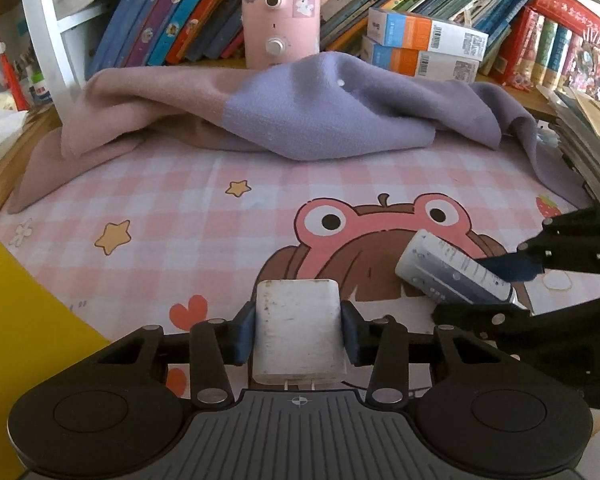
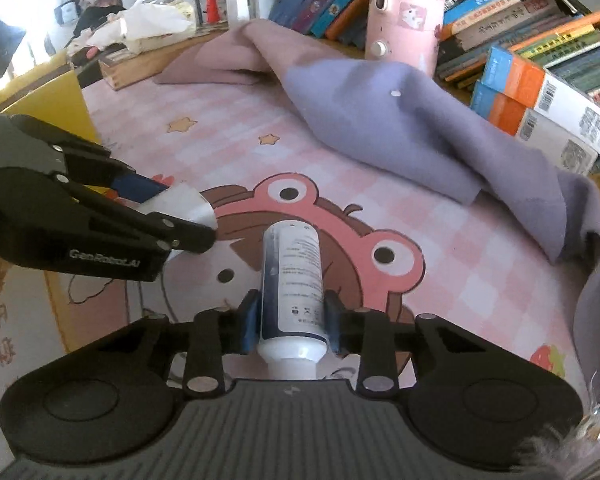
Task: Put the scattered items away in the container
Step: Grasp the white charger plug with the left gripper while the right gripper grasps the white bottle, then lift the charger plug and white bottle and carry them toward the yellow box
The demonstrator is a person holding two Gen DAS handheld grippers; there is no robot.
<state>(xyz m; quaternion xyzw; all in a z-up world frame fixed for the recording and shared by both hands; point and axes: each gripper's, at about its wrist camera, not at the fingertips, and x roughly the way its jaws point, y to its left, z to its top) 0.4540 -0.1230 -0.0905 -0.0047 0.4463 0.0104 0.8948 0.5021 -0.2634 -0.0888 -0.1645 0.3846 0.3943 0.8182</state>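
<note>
Nearest the left wrist camera, the left gripper has its jaws closed narrowly on a scuffed white charger block, blue pads pressing both of its flat sides, its plug end toward the camera. The block sits at six o'clock on the surface, a pink checked mat printed with a frog-hatted cartoon figure. At four o'clock in that view the right gripper reaches in from the right edge. In its own wrist view the right gripper has its jaws nearly together on a white and blue tube, clamped near the white cap end, the tube's far end pointing toward twelve o'clock over the cartoon's hat. The left gripper enters that view from nine o'clock with the white block between its fingers. A yellow container lies at eight o'clock in the left view, just beside the mat's edge. A pink and lilac cloth lies crumpled across the far side at twelve o'clock, before a pink appliance and leaning books.
</note>
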